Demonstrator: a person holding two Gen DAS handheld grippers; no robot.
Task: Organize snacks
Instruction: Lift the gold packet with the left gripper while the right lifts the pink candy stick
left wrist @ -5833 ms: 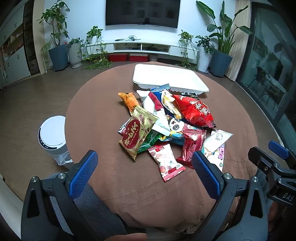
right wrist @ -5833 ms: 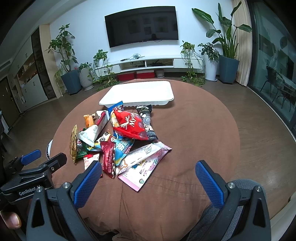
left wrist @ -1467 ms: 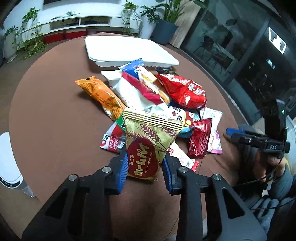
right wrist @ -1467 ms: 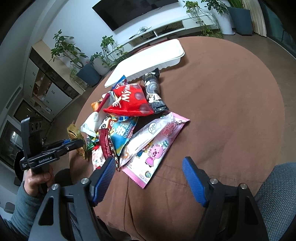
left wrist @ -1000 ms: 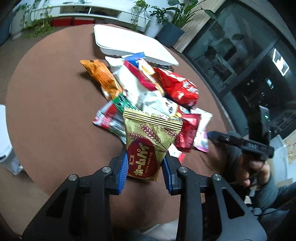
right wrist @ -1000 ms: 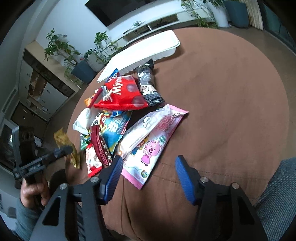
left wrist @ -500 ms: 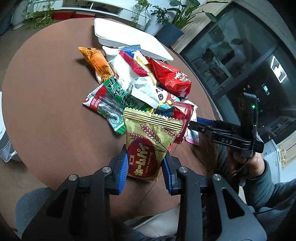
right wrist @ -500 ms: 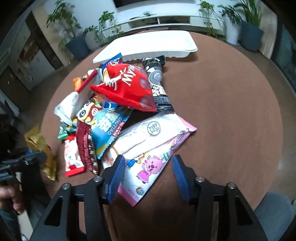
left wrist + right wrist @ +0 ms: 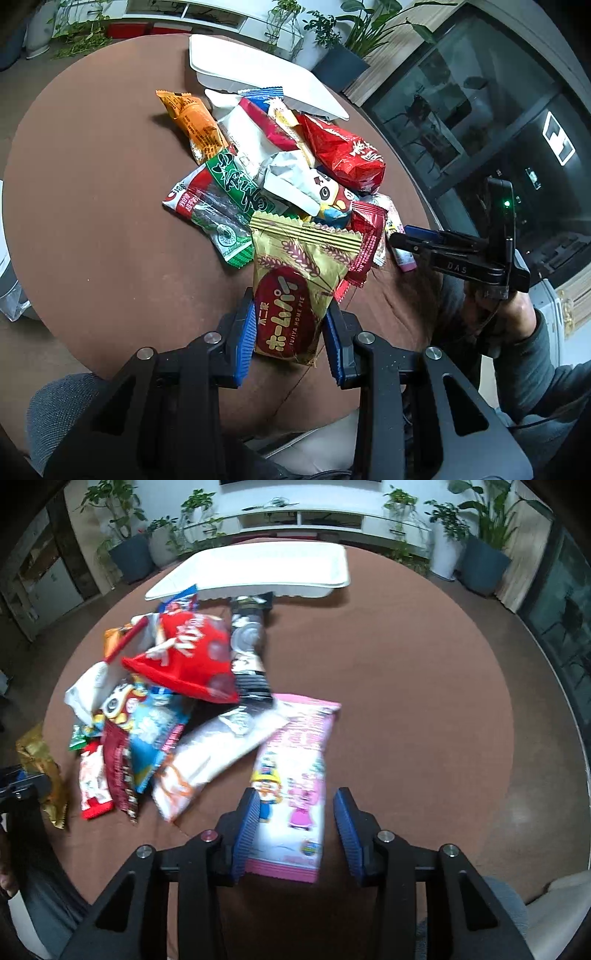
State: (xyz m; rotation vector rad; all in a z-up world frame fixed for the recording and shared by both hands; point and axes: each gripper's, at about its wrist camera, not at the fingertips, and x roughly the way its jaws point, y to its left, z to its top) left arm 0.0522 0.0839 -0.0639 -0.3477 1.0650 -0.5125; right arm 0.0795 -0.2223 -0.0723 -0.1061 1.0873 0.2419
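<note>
The left claw [image 9: 290,330] is clamped on the lower part of a gold Home Pie packet [image 9: 295,288], both blue pads pressed against its sides, and holds it clear of the pile near the edge of the round brown counter [image 9: 92,221]. The right claw [image 9: 293,829] is partly open, its fingers straddling the near end of a pink cartoon packet [image 9: 295,771]; the left pad looks to be touching the wrapper, the right pad stands just off it, so it has no hold yet. That view is motion-blurred.

Judging by how things lie, the sorting has barely started. The white tray [image 9: 258,566] at the far side of the counter looks bare inside, as far as its shallow rim lets one see. The rest of the snacks remain heaped between tray and claws: a red bag [image 9: 184,657], a black-and-white packet [image 9: 249,646], an orange packet [image 9: 192,122], a green packet [image 9: 240,188], a dark red packet [image 9: 364,236] and several more overlapping. Only 1 packet is lifted and 1 more is about to be gripped; the whole heap remains to be moved.
</note>
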